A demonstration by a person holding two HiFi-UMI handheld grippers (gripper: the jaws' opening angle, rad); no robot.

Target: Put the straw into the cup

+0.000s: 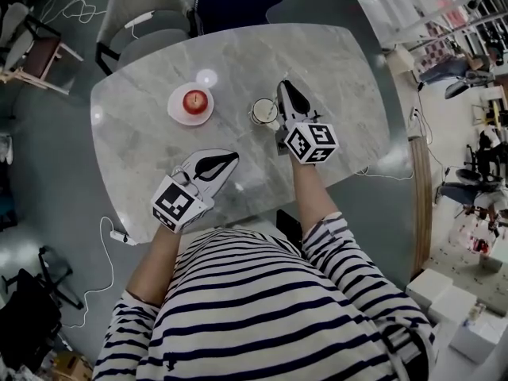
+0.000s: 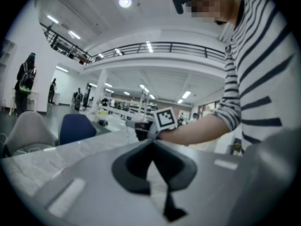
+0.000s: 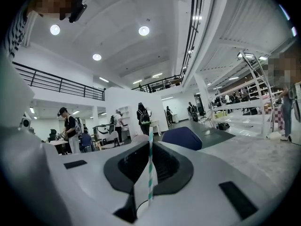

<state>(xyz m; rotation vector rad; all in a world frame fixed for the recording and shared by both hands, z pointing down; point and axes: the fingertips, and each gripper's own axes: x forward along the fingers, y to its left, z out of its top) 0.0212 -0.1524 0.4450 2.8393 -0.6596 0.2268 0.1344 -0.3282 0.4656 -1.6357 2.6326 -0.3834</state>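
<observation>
I judge this the carrying step: the fingers of my right gripper (image 3: 149,144) clench the striped straw (image 3: 150,166) upright, just beside the cup (image 1: 264,111) on the desk (image 1: 341,70). My left gripper (image 1: 230,159) is clenched on nothing. Next I must centre the straw over the rim, lower it and release.

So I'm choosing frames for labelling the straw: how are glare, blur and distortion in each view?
Head view: strong fisheye bend at the edges, and a bright glare spot on the table beside the plate. Left gripper view: the left gripper, jaws shut, looks soft, too near the lens. Right gripper view: the striped straw in the right gripper reads clearly; the ceiling lamps blow out.
</observation>
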